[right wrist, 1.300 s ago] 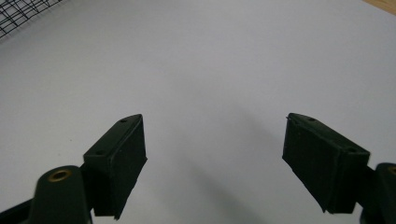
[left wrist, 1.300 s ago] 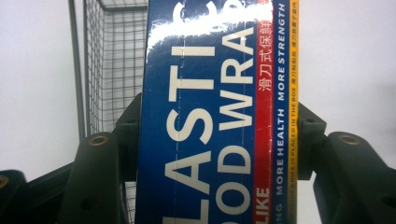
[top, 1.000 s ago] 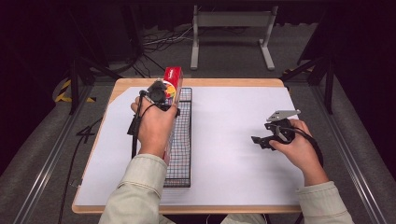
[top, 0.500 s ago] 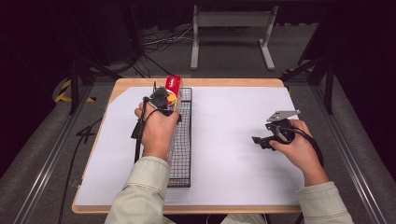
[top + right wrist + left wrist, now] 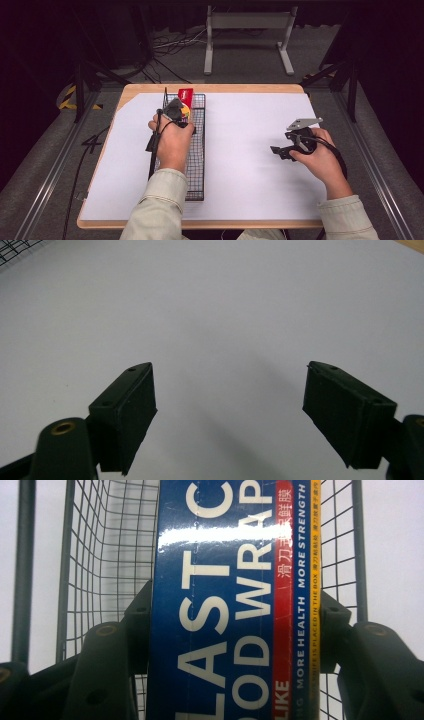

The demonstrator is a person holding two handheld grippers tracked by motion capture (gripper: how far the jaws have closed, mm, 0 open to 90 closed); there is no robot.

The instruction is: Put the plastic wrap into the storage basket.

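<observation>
At the upper left of the high view, we clamp the plastic wrap box [image 5: 225,605] in our left gripper [image 5: 176,112], above the wire basket's [image 5: 197,150] far end. Next, we judge, comes lowering it in. Our right gripper [image 5: 230,410] hangs wide and empty over the white sheet [image 5: 250,145].

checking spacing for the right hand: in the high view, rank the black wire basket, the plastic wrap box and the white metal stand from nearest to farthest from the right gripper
1. Black wire basket, to the left of the right gripper, across bare white table cover.
2. Blue and red plastic wrap box, at the basket's far end, held in the left gripper.
3. White metal stand, on the floor beyond the table.
</observation>
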